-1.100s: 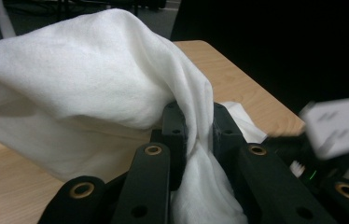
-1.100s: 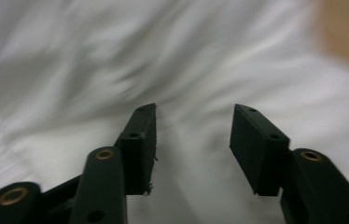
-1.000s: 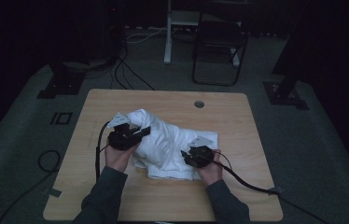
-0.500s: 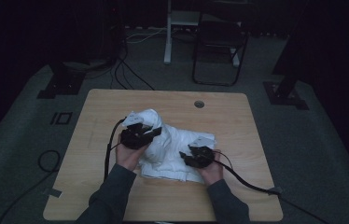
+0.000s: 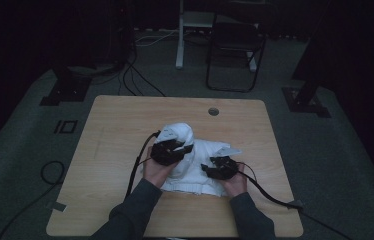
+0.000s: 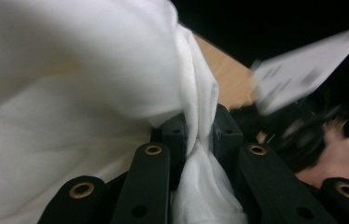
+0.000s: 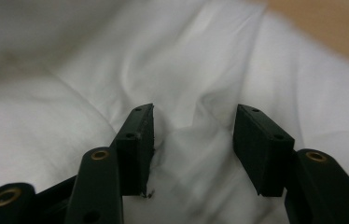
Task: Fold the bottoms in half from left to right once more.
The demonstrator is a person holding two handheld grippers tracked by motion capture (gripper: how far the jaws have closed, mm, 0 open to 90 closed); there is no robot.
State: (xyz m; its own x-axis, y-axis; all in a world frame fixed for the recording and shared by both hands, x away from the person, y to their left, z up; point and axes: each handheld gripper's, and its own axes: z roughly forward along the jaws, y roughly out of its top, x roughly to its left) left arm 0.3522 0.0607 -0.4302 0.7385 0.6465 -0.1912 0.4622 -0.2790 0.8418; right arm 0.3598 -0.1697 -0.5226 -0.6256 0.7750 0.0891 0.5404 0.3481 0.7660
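High view: a dim room; a wooden table [image 5: 125, 150] stood on grey floor, with a person's forearms coming in from its near edge.
White cloth: a crumpled white cloth [image 5: 202, 152] lay on the table, a little toward the near side of the tabletop's middle; part of it was humped up at its far left.
Left gripper: the left gripper [image 5: 171, 150] sat over the left part of the cloth, just below the hump, held in the left hand [image 5: 156, 171].
Left jaws: in the left gripper view the left gripper [image 6: 199, 133] had its jaws drawn together on a fold of the cloth [image 6: 70, 93], which bunched between the pads and spread up and leftward.
Right gripper: the right gripper [image 5: 216, 169] rested on the right part of the cloth, near its near edge, held in the right hand [image 5: 235, 182].
Right jaws: in the right gripper view the right gripper [image 7: 193, 140] had its jaws apart, a raised crease of the cloth [image 7: 200, 70] lying between them; whether the pads touched it was not clear.
Cables: a black cable [image 5: 137, 167] ran from the left gripper toward the near edge, left of the cloth; another cable [image 5: 270, 192] trailed right of the cloth.
Grommet hole: a round hole [image 5: 213, 111] lay beyond the cloth, near the table's far edge.
Chair: a dark chair [image 5: 235, 55] stood on the floor beyond the table.
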